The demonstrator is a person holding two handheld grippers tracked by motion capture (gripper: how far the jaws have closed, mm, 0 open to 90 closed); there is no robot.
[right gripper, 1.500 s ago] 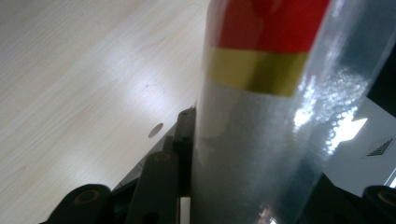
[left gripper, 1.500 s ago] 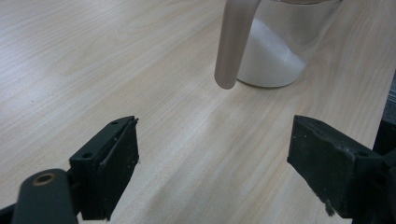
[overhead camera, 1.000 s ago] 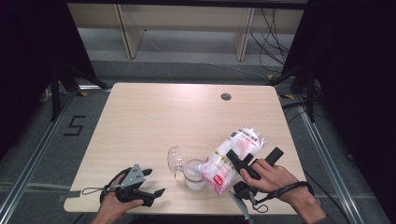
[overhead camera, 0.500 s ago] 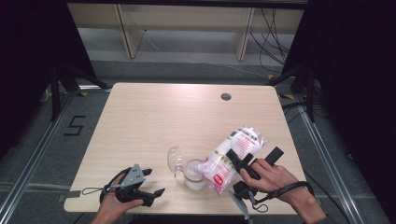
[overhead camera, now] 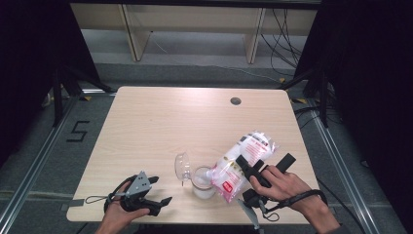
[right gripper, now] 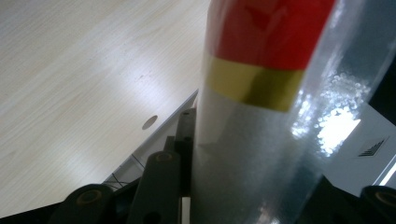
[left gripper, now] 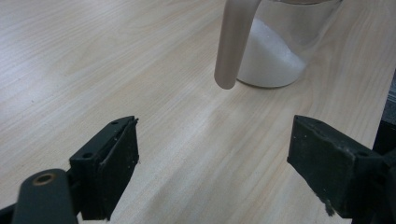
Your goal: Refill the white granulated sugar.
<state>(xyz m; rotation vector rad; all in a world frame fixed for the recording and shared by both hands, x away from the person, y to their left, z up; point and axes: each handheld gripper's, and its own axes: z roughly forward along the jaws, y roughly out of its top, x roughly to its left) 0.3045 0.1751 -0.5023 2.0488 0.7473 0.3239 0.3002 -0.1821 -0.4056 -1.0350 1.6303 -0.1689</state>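
No visible change since earlier frames. Right gripper [overhead camera: 246, 168] clamped on bag [overhead camera: 241, 158], tilted over jar [overhead camera: 202, 182]; pour apparently continuing. Left gripper [overhead camera: 153, 192] open, idle left of jar.

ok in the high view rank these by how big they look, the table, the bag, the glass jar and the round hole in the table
1. Table, by far the largest.
2. Bag, tilted over the jar, clamped by the right gripper.
3. Glass jar, holding white powder.
4. Round hole, the smallest, though it lies farthest from the camera.
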